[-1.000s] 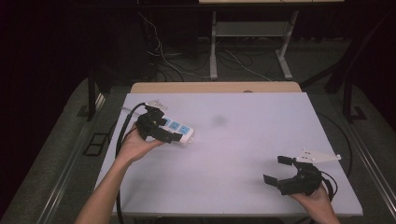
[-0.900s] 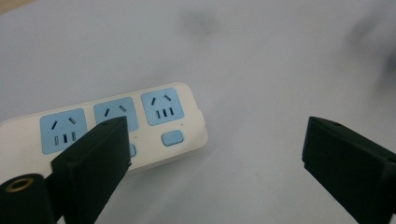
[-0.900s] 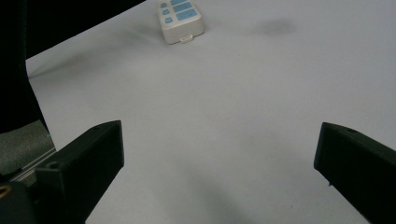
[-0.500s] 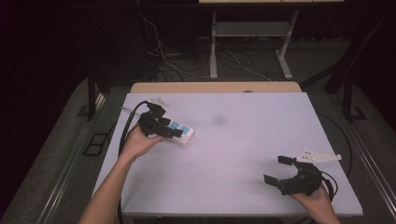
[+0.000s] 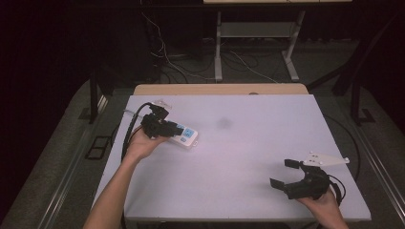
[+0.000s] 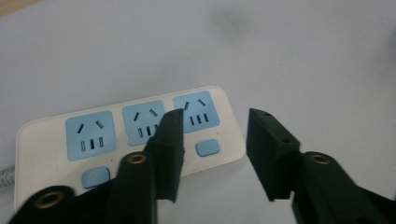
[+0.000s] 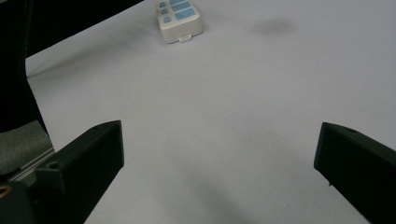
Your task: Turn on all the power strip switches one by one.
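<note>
**Left gripper view: jaws closing over the end of a power strip, off-centre**

Left gripper view shows the left hand-held gripper [image 6: 212, 154] with its jaws about half-way apart; they have just been closing. One jaw lies over the top face of the white power strip [image 6: 126, 135], between the middle and end blue sockets, while the other hangs past the strip's rounded end, over the bare surface [image 6: 303, 56]. Neither pad appears to press on the strip's sides yet, so nothing is gripped.

The main risk, as I judge it, is a bad bite. With one jaw over the top face instead of beside an edge, further closing could scrape across the sockets or press the small blue switch [image 6: 208, 147] just beside that jaw. If the pads catch just the rounded corner, the strip may pivot or squirt out sideways. Its cord [image 6: 4, 177] leaves at the left edge of the frame, and could drag or tug back if the strip is lifted.

In the high view the strip [image 5: 186, 137] lies on the far left part of the surface, under the left hand-held gripper [image 5: 160, 125]. The right hand-held gripper [image 5: 282, 172] rests near the right corner, jaws wide and empty, well apart from the strip, too far off to steady it.
</note>
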